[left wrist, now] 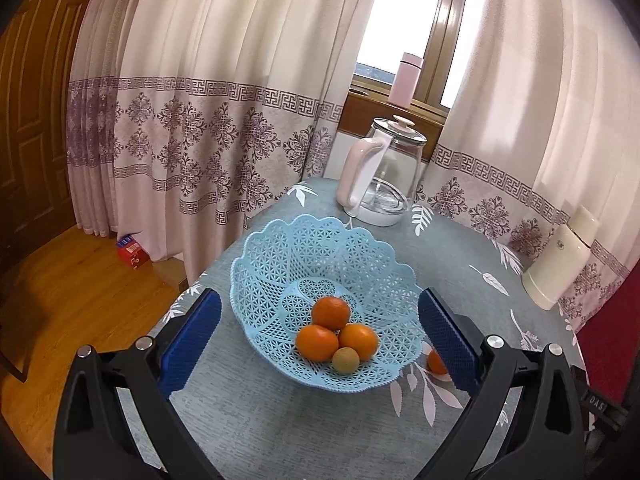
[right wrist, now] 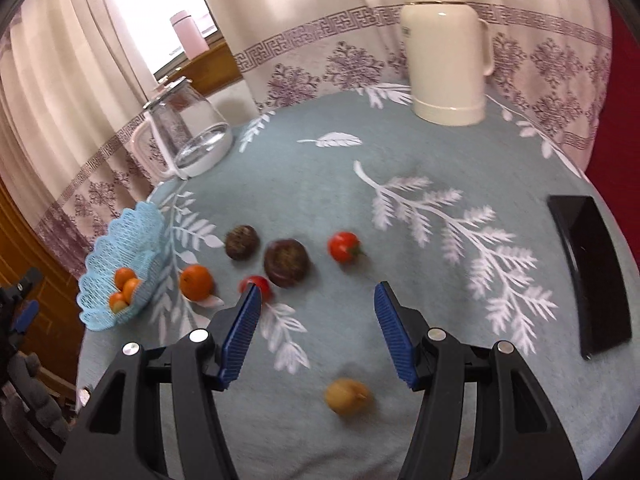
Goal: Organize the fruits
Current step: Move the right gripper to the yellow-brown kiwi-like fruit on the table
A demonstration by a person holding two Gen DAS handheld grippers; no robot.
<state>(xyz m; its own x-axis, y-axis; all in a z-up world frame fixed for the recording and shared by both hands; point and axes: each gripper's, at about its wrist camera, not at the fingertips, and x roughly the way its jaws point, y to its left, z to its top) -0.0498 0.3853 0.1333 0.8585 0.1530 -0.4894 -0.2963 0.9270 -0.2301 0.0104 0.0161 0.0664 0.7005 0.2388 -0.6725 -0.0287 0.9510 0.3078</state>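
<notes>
A light blue lattice basket (left wrist: 280,248) (right wrist: 120,240) holds three oranges (left wrist: 330,313) and a small tan fruit (left wrist: 345,361). My left gripper (left wrist: 320,336) is open, its blue pads straddling the basket with nothing held. One more orange (left wrist: 436,362) (right wrist: 196,282) lies on the cloth beside the basket. In the right wrist view two dark brown fruits (right wrist: 241,241) (right wrist: 286,262), two red tomatoes (right wrist: 343,246) (right wrist: 258,283) and a yellowish fruit (right wrist: 347,396) lie loose on the table. My right gripper (right wrist: 318,300) hangs open above them, empty.
A glass kettle (left wrist: 380,172) (right wrist: 188,128) stands at the back, a cream thermos (right wrist: 446,52) (left wrist: 560,264) near the curtain. A black flat object (right wrist: 590,272) lies at the table's right edge. A pink bottle (left wrist: 406,78) is on the windowsill. Wooden floor lies left of the table.
</notes>
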